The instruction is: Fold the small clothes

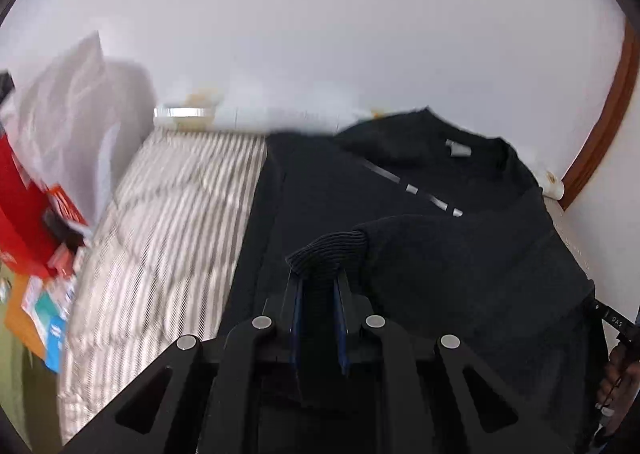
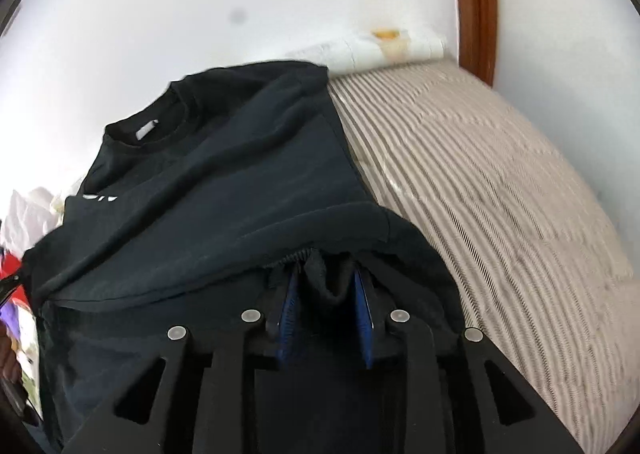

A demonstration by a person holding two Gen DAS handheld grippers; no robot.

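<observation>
**Sweatshirt held at both sides on the striped bed**

Tongs first. My left gripper point(image 1: 318, 280) is nearly closed, its blue-edged fingers point(image 1: 297, 306) pinching the ribbed cuff point(image 1: 328, 250) of a sleeve, which bunches up just past the tips. My right gripper point(image 2: 326, 274) stands at a narrow gap with dark cloth gathered between its fingers point(image 2: 289, 302); a ribbed band shows at the tips, but whether the pads actually press on the cloth I cannot tell.

Task item next. The black sweatshirt point(image 2: 224, 182) lies spread on the bed just beyond both grippers, with its round collar point(image 2: 160, 126) at the far end and a small pale label point(image 1: 457, 149) inside the neck. A broken white stripe point(image 1: 416, 192) crosses the chest. In the left view the held sleeve point(image 1: 460, 254) lies over the body of the garment.

Surroundings. The bedcover point(image 2: 500, 194) is pale with fine stripes and lies bare on either side of the garment. To the left of the bed lie a white plastic bag point(image 1: 68, 110) and a red box point(image 1: 22, 214) among blurred coloured packaging. At the far edge stand a white wall point(image 1: 320, 22) and a brown wooden frame point(image 2: 476, 2).
</observation>
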